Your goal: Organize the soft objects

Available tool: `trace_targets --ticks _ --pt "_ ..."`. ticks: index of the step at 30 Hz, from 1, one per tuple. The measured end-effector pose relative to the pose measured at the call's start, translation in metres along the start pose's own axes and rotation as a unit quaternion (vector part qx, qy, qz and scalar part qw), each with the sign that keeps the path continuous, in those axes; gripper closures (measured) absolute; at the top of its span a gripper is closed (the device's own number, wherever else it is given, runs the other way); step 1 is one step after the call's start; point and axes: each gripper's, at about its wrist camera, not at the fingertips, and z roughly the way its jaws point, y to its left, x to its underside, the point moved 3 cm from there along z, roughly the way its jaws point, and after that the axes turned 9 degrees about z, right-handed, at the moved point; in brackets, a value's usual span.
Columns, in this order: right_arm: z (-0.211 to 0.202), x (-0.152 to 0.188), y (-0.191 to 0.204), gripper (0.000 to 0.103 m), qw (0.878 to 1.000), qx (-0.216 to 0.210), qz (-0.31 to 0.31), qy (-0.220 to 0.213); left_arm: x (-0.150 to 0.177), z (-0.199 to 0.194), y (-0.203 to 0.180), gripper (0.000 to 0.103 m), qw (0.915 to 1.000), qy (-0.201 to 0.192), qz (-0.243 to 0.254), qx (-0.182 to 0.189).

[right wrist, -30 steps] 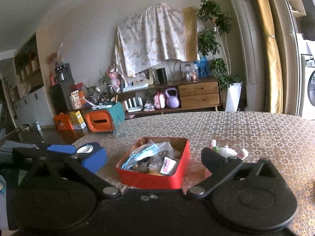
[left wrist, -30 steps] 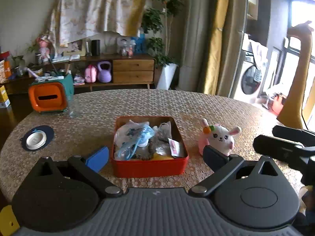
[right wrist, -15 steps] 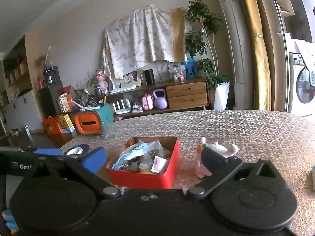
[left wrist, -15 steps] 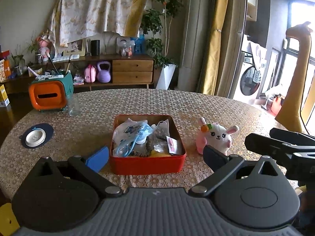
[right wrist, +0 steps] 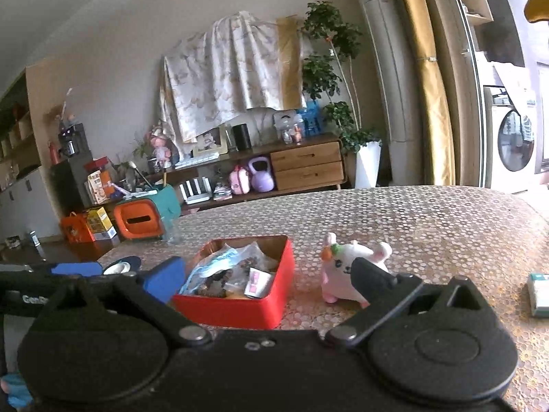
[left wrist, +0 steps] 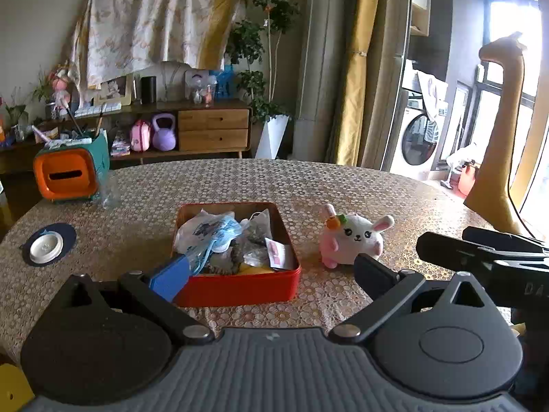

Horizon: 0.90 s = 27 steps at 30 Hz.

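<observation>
A white and pink plush bunny sits on the table just right of a red box filled with plastic-wrapped items. My left gripper is open and empty, hovering in front of the box. The bunny and the box also show in the right wrist view. My right gripper is open and empty; its right finger overlaps the bunny in view. The right gripper also shows at the right edge of the left wrist view.
An orange and teal tissue box and a clear glass stand at the table's far left. A white lid on a dark coaster lies left. A small green-white pack lies right. A giraffe figure stands beyond the table.
Both grippers have shifted slightly; the right wrist view has swung so the bunny sits nearer its right finger. Both stay open and empty.
</observation>
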Motion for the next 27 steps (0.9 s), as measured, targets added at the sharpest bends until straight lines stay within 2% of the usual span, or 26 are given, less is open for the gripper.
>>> trace_targets --ticks 27 --pt "-0.023 0.007 -0.023 0.0 0.999 0.039 0.021 -0.015 0.001 -0.001 -0.03 0.0 0.9995 -0.003 0.006 0.031"
